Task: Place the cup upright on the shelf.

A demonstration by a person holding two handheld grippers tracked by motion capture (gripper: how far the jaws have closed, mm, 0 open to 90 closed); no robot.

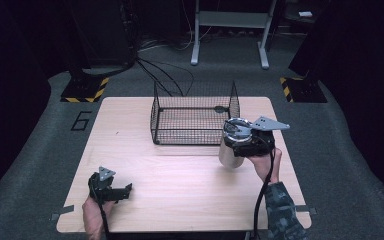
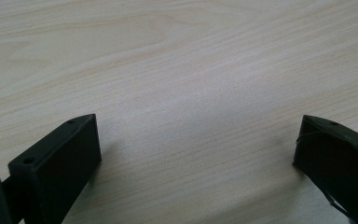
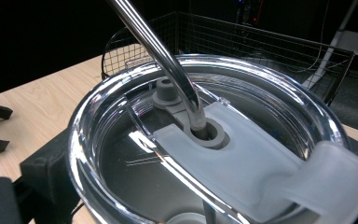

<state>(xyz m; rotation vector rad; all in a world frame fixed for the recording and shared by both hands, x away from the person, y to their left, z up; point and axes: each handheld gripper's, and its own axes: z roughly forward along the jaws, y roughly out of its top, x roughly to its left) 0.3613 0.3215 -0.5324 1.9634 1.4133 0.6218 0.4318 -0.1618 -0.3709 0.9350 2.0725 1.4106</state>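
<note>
A steel tumbler [image 1: 228, 150] with a clear lid [image 3: 242, 163] stands upright at the table's right, just in front of the wire basket's [image 1: 195, 134] right corner. A bent metal straw [image 3: 163, 56] passes through the lid's grey slider. My right gripper [image 1: 236, 136] is shut on the tumbler at its rim, one black jaw on each side of the lid [image 1: 237, 128]. Whether the tumbler's base touches the table I cannot tell. My left gripper [image 1: 127, 190] lies low at the front left, jaws wide open over bare wood [image 2: 191, 56], nothing between them.
The black wire basket [image 3: 261, 42] sits at the back middle of the light wooden table [image 1: 180, 175], with nothing visible inside it. Bare wood lies between the two grippers. Beyond the table are dark carpet, cables and stand legs [image 1: 230, 35].
</note>
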